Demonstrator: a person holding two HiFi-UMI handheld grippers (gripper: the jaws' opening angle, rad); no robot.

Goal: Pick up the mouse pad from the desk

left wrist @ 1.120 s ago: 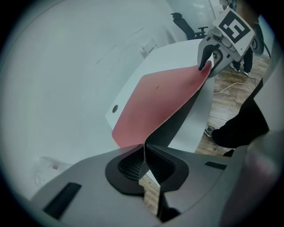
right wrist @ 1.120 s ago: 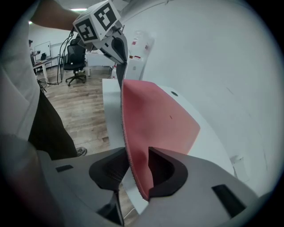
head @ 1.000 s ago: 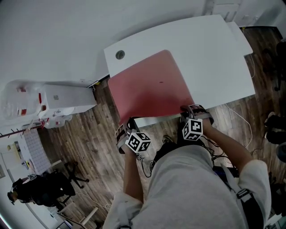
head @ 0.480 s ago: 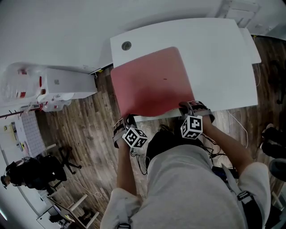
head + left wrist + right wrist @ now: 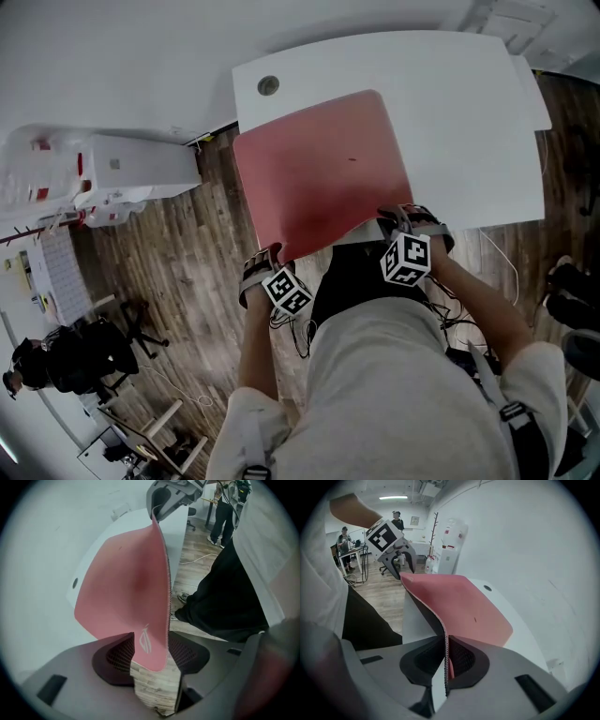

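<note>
A pink mouse pad (image 5: 323, 178) lies on the white desk (image 5: 469, 112), with its near edge lifted past the desk's front edge. My right gripper (image 5: 398, 220) is shut on that edge near the right corner; in the right gripper view the stitched rim (image 5: 446, 634) runs pinched between the jaws of the right gripper (image 5: 445, 660). My left gripper (image 5: 265, 260) is at the pad's near left corner and its jaws are opening. In the left gripper view that corner (image 5: 150, 644) hangs loose between the wide jaws of the left gripper (image 5: 150, 656), and the pads do not press on it.
A round cable hole (image 5: 268, 85) sits in the desk's far left corner. Left of the desk stands a white cabinet (image 5: 122, 173) on the wooden floor. An office chair (image 5: 89, 361) is at lower left and cables (image 5: 502, 248) lie on the floor at right.
The left jaws have opened off the pad's corner and that gripper has dropped lower. The pad's near edge now rides higher, covering the desk's front edge. The right gripper closed on the pad's edge.
</note>
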